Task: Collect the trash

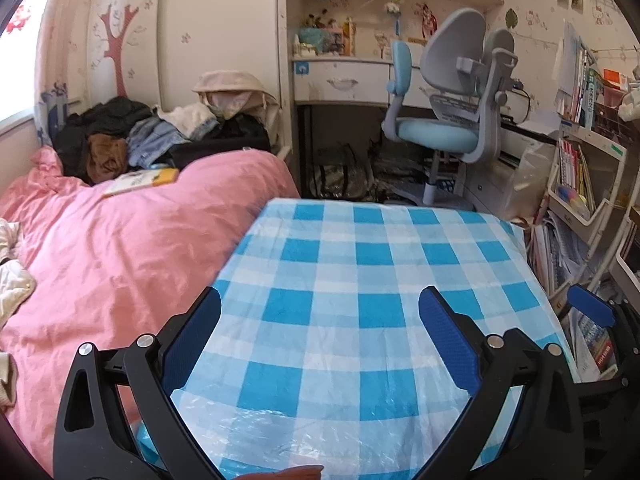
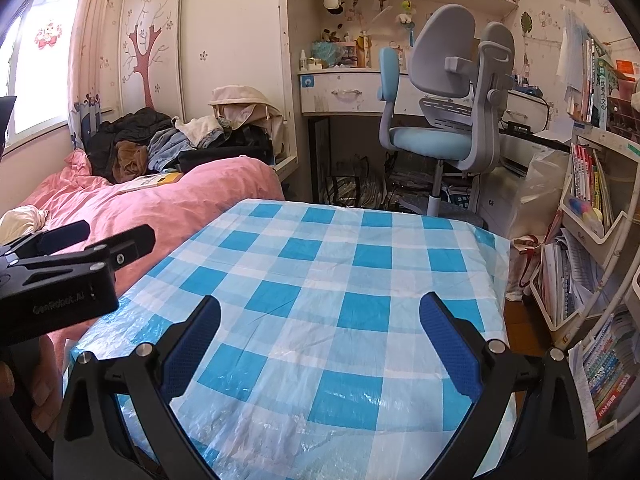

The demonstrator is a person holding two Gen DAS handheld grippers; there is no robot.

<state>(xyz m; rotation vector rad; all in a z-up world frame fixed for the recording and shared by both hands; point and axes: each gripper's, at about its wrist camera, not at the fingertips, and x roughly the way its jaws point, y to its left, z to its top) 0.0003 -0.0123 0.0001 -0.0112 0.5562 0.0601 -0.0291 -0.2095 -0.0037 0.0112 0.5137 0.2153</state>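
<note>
From the left wrist view, the left tongs [image 1: 320, 336] fill the lower part of the frame, their blue-padded fingers [image 1: 192, 340] spread wide with nothing between them, over a bench covered by a blue-and-white checked plastic cloth [image 1: 372, 248]. At the lower right edge of this frame a blue pad tip of the right tongs [image 1: 590, 312] pokes in, too little of it to tell its state here. A pink quilted bed [image 1: 120, 248] takes up the left side, with a heap of dark and denim clothes [image 1: 152, 136] and a flat yellow-and-white book [image 1: 140, 182] at centre left; a blue-and-grey swivel chair [image 1: 448, 120] stands at upper right. No trash can be made out on the cloth. The right wrist view shows the right tongs [image 2: 320, 336] likewise spread wide and empty over the same checked cloth [image 2: 352, 280]. Only here do the left tongs [image 2: 100, 236] appear from the side at the left edge, black body lettered, with a hand [image 2: 40, 384] below. A white rack of books [image 2: 592, 216] fills the right edge.
</note>
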